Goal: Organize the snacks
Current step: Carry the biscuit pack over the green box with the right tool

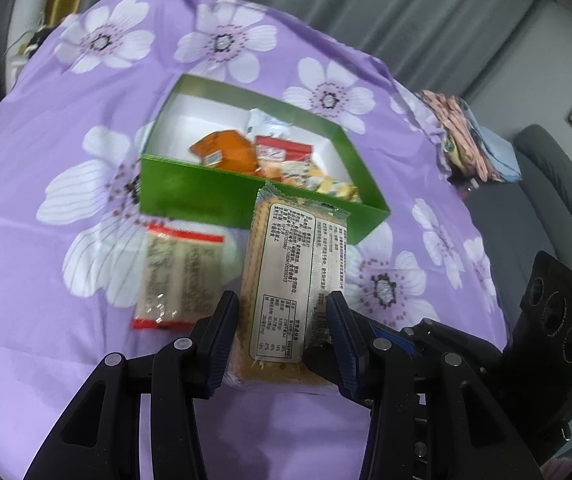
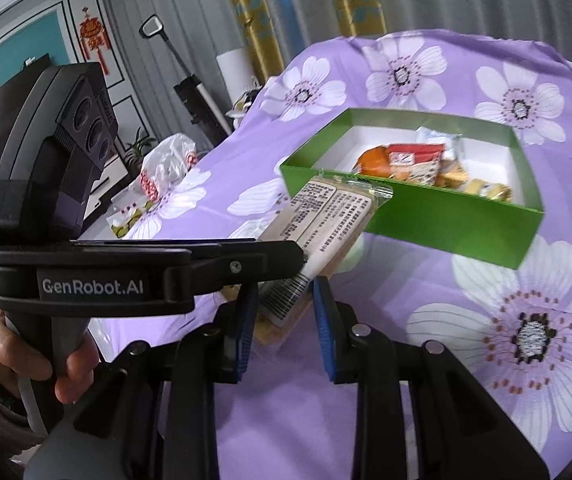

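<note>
My left gripper (image 1: 284, 316) is shut on a clear-wrapped cracker pack (image 1: 286, 272) with a white label, held above the cloth and pointing toward the green box (image 1: 202, 196). The pack also shows in the right wrist view (image 2: 326, 216), gripped by the left gripper's black body (image 2: 126, 272). The green box (image 2: 446, 224) holds several snack packets (image 1: 270, 160), also seen in the right wrist view (image 2: 426, 168). A second cracker pack with red ends (image 1: 178, 276) lies on the cloth left of the held one. My right gripper (image 2: 282, 316) is open and empty, just behind the held pack.
The table is covered by a purple flowered cloth (image 1: 66, 120). A plastic bag (image 2: 166, 172) with packets lies at the table's left edge in the right wrist view. Folded fabric (image 1: 470, 140) and a grey sofa (image 1: 550, 184) stand beyond the right edge.
</note>
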Demonstrator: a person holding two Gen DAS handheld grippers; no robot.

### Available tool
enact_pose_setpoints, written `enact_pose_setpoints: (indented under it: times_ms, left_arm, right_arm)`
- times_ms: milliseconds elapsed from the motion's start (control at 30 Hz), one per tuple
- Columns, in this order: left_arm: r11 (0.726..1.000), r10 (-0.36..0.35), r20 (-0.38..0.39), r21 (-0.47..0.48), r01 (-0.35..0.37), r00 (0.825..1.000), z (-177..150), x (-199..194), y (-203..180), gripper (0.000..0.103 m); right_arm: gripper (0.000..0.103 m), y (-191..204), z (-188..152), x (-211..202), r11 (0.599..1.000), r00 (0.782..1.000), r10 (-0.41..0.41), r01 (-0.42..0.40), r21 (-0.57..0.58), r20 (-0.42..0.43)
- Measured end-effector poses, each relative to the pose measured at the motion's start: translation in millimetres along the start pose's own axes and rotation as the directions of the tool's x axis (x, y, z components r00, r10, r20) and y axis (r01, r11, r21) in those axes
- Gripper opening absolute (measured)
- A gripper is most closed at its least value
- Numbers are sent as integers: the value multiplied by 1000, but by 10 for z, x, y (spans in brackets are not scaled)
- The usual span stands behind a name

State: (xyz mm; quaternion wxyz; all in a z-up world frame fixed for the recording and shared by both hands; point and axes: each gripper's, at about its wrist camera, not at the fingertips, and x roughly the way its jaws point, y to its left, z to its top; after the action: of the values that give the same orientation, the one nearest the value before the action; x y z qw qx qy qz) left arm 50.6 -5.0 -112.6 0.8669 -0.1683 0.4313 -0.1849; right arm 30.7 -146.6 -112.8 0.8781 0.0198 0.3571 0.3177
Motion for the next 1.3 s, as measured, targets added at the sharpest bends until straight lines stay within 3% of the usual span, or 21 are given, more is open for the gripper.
enact_pose_setpoints:
  times_ms: [433, 1300]
  left_arm:
    - [998, -22, 19, 66, 21, 1000, 259, 105, -343, 46]
    - [994, -54, 36, 95, 50, 998, 974, 459, -363, 46]
  right_arm:
    - [29, -228, 137, -235, 999, 996, -28, 26, 24, 81]
    - [29, -637, 628, -22, 997, 987, -74, 75, 2, 142]
